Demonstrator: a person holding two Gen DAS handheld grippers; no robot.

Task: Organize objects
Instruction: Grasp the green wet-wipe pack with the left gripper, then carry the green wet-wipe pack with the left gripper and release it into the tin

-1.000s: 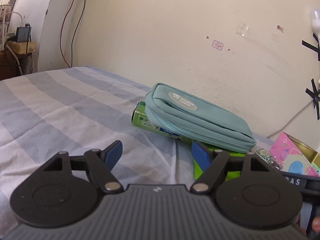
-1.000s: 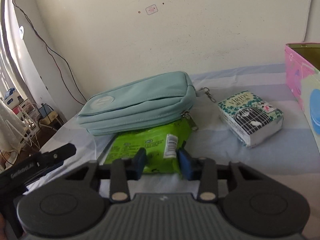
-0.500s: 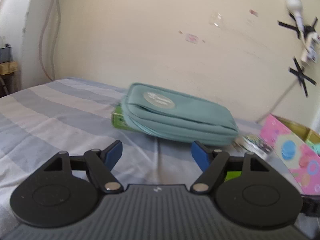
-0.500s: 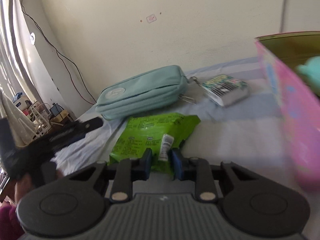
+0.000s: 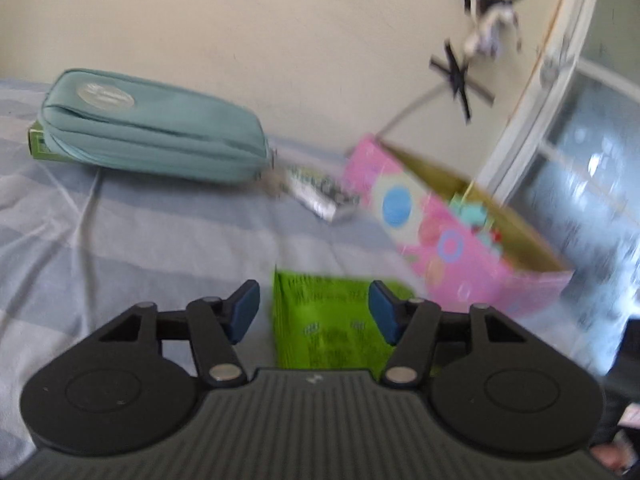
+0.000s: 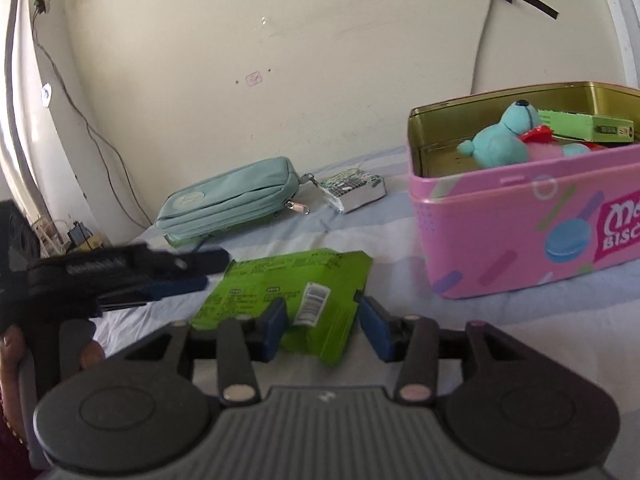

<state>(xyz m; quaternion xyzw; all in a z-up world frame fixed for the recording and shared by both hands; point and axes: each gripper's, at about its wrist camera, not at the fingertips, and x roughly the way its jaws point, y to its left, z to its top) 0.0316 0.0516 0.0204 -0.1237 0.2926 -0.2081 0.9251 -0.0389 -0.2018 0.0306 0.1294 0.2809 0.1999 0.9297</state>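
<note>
- The right gripper (image 6: pixel 322 326) has just been spreading its fingers; the green packet (image 6: pixel 296 292) lies flat on the striped bed (image 6: pixel 520 320) between them, the pads clear of it, released.
- The left gripper (image 5: pixel 312 310) has just been narrowing; its fingers flank the packet's (image 5: pixel 328 320) far edge, not pressing, still released.
- In the right wrist view, the pink tin (image 6: pixel 520 236) sits at 2 o'clock of the packet, holding a teal plush (image 6: pixel 500 140).
- The teal pouch (image 6: pixel 230 204) lies at 11 o'clock by the wall, a small patterned pack (image 6: pixel 354 188) just beside it.
</note>
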